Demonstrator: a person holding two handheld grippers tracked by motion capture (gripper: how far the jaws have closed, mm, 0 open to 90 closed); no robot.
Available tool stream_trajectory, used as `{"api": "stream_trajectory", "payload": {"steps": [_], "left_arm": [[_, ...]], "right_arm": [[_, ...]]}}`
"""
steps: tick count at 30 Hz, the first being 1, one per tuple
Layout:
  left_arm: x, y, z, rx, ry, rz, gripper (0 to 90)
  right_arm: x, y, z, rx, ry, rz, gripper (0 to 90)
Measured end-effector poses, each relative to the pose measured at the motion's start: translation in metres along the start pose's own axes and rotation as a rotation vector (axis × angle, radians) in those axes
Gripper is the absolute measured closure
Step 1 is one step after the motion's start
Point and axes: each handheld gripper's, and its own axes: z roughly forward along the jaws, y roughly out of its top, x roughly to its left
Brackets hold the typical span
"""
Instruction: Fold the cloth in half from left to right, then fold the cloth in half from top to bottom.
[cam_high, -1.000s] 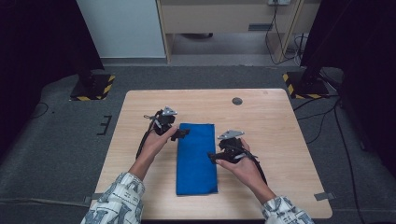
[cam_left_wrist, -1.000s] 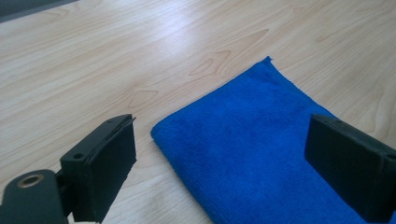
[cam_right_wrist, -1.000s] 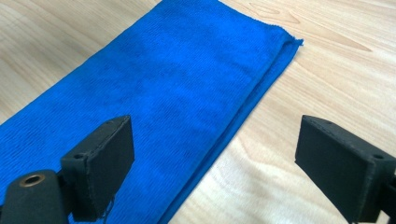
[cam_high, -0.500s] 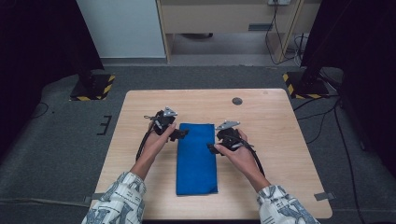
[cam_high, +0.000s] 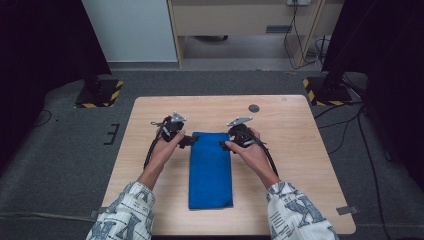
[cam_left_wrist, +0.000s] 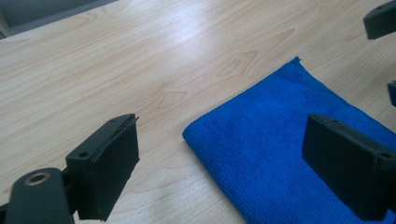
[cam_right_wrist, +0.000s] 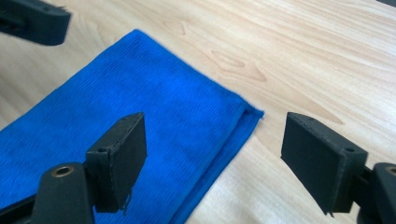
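A folded blue microfibre cloth (cam_high: 211, 170) lies flat on the light wooden table (cam_high: 295, 145). The left gripper (cam_high: 191, 141) and right gripper (cam_high: 223, 144) straddle its far corners, jaws released; the right's have just been narrowing, gripping nothing.

1. A bright blue folded microfibre cloth (cam_high: 210, 170) lies flat on the light wooden table top (cam_high: 300, 150), near the middle of it
2. It forms a long narrow rectangle, with its short ends facing the far side and the person's side of the table
3. The near short end lies close to the table's front edge
4. In the right gripper view the cloth (cam_right_wrist: 140, 126) shows doubled layers along one long edge, the upper layer set slightly back from the lower at the corner
5. In the left gripper view the far corner of the cloth (cam_left_wrist: 261, 140) is rounded and thick, and its surface has a fine ribbed weave
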Motion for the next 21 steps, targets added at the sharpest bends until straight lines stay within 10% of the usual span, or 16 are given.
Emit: {"api": "stream_trajectory", "payload": {"steps": [21], "left_arm": [[0.017,0.002,0.021,0.02,0.005,-0.046,13.9]], "right_arm": [[-0.033,0.023,0.036,0.026,0.024,0.063,43.3]]}}
